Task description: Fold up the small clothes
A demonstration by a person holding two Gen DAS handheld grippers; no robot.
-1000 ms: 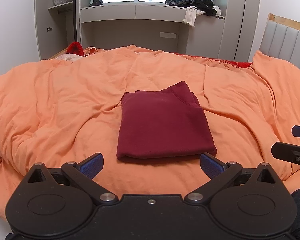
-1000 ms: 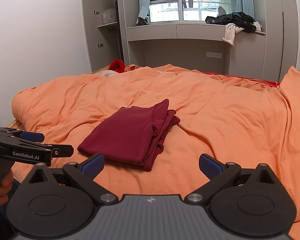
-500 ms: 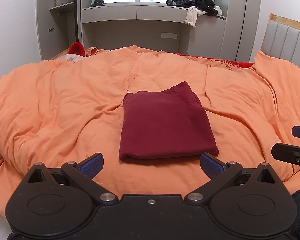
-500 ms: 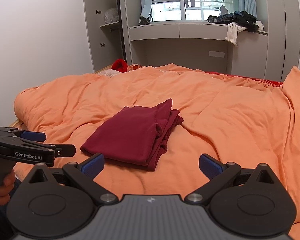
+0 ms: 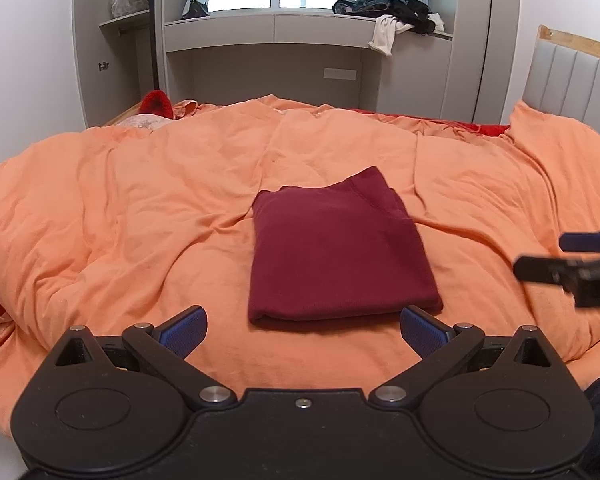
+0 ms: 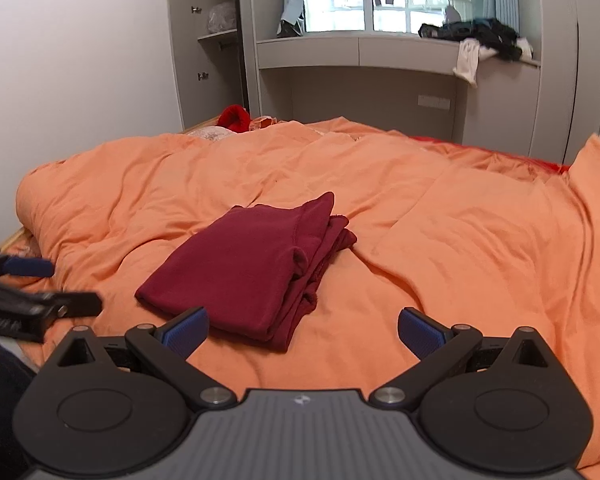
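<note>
A dark red garment (image 5: 338,246) lies folded into a neat rectangle on the orange duvet (image 5: 140,208). It also shows in the right wrist view (image 6: 252,272), with its stacked edges on the right side. My left gripper (image 5: 302,330) is open and empty, just short of the garment's near edge. My right gripper (image 6: 302,330) is open and empty, near the garment's near right corner. The right gripper shows at the right edge of the left wrist view (image 5: 572,256). The left gripper shows at the left edge of the right wrist view (image 6: 32,288).
The duvet covers the whole bed in soft wrinkles. A grey padded headboard (image 5: 572,80) stands at the right. Grey cabinets and a window ledge with a pile of dark clothes (image 5: 392,8) lie beyond the bed. A red item (image 5: 156,104) sits at the bed's far left corner.
Both grippers have drawn back slightly and risen, so the garment sits a little farther off. The other gripper reaches further into each view. The garment has not moved.
</note>
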